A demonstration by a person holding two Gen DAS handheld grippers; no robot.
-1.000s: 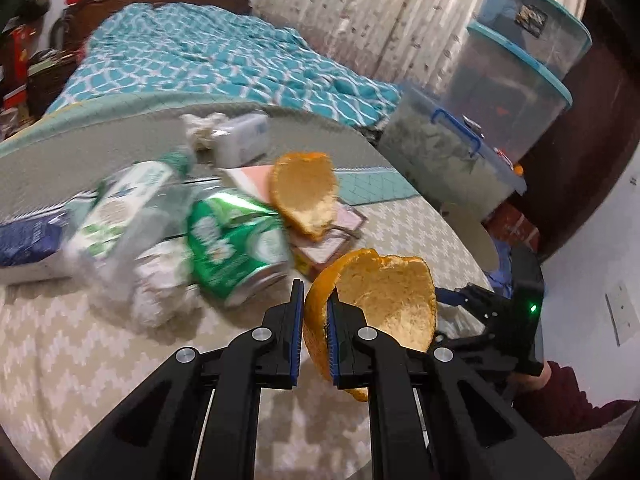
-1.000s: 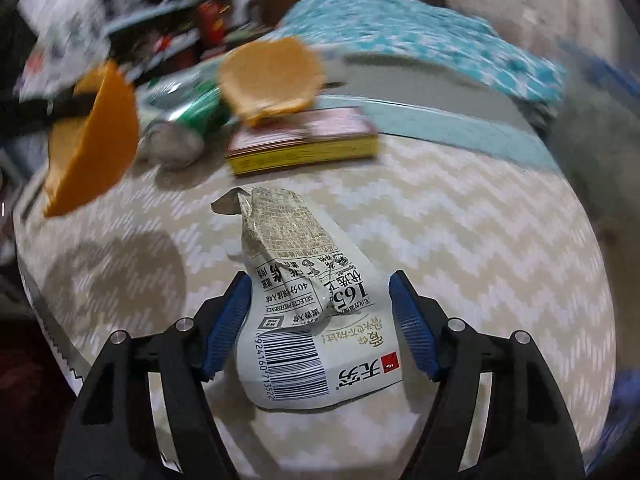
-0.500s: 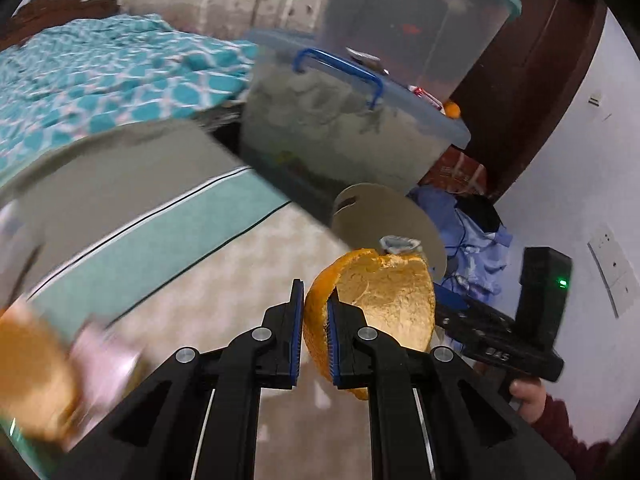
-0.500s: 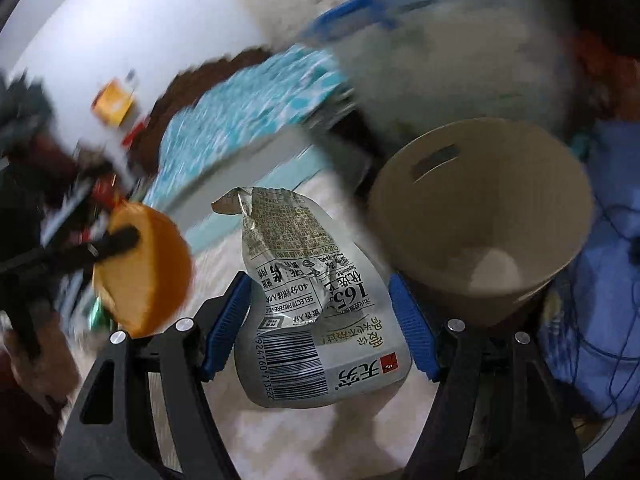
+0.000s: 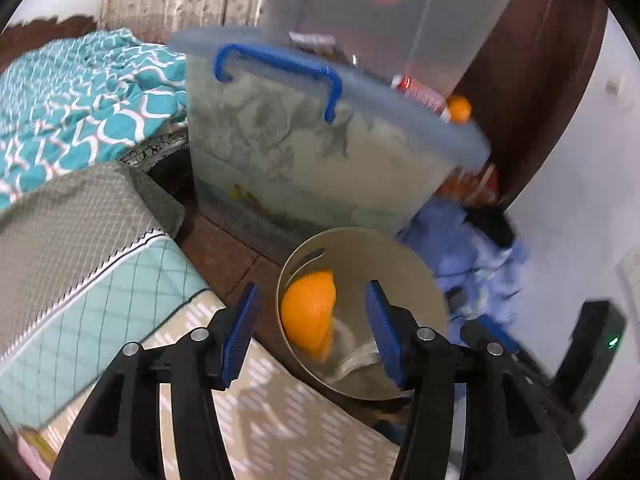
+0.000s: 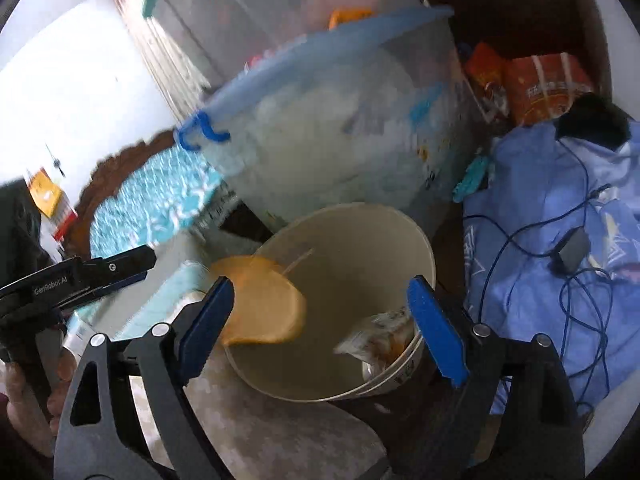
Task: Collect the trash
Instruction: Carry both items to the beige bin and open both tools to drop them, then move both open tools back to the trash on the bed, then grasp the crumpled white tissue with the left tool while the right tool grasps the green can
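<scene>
A beige trash bin (image 5: 404,264) stands on the floor beside the bed, and also shows in the right wrist view (image 6: 360,232). My left gripper (image 5: 314,332) is open above its rim. An orange peel (image 5: 310,316) is falling into the bin; it shows blurred in the right wrist view (image 6: 264,308). My right gripper (image 6: 320,328) is open over the bin. A crumpled printed wrapper (image 6: 380,340) lies loose inside the bin near its right wall.
A large clear storage box with a blue lid and handle (image 5: 320,152) stands behind the bin, with more boxes stacked behind it. A blue cloth with cables (image 6: 560,240) lies to the right. The bed edge with a patterned cover (image 5: 120,280) is at the left.
Both grippers swung from the bed to over the bin and opened. The orange peel left my left gripper and the wrapper left my right gripper; both dropped into the bin.
</scene>
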